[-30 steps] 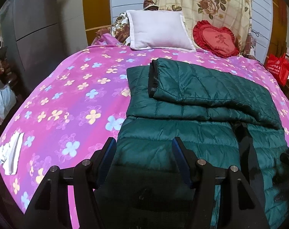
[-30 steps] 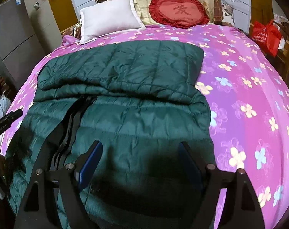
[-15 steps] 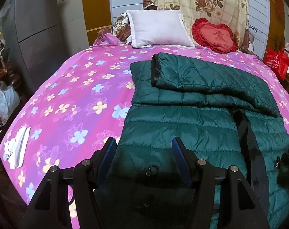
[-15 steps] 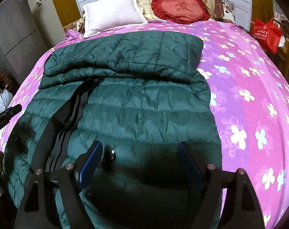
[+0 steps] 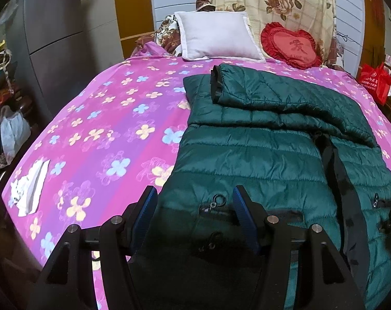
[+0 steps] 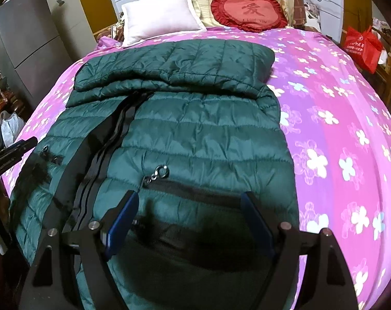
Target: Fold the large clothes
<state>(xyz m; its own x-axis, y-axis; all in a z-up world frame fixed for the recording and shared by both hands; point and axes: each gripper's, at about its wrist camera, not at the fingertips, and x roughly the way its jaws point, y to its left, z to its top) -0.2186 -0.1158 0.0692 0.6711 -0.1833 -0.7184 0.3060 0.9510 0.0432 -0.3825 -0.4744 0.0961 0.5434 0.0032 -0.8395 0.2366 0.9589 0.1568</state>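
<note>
So there's this big dark green puffer jacket (image 5: 260,160) spread out on a bed with a pink flowery sheet (image 5: 112,134), lying front side up with its black zipper (image 6: 105,149) running lengthwise down the middle. The far end of it is already folded back over itself, so there's a thick double layer up near the white pillow (image 5: 216,36) and the red heart cushion (image 5: 291,45). The left gripper (image 5: 194,204) hangs over the near left part of the jacket, jaws apart with nothing clamped between them, just the pocket zipper with its ring pull (image 5: 218,200) showing in the gap. The right gripper (image 6: 189,209) is the same deal over the other half, spread wide and empty, above the other pocket zip and its ring pull (image 6: 162,171). Off to the left there's a crumpled white tissue thing (image 5: 30,186) near the edge of the sheet, and a red bag (image 6: 362,47) past the bed on the right.
</note>
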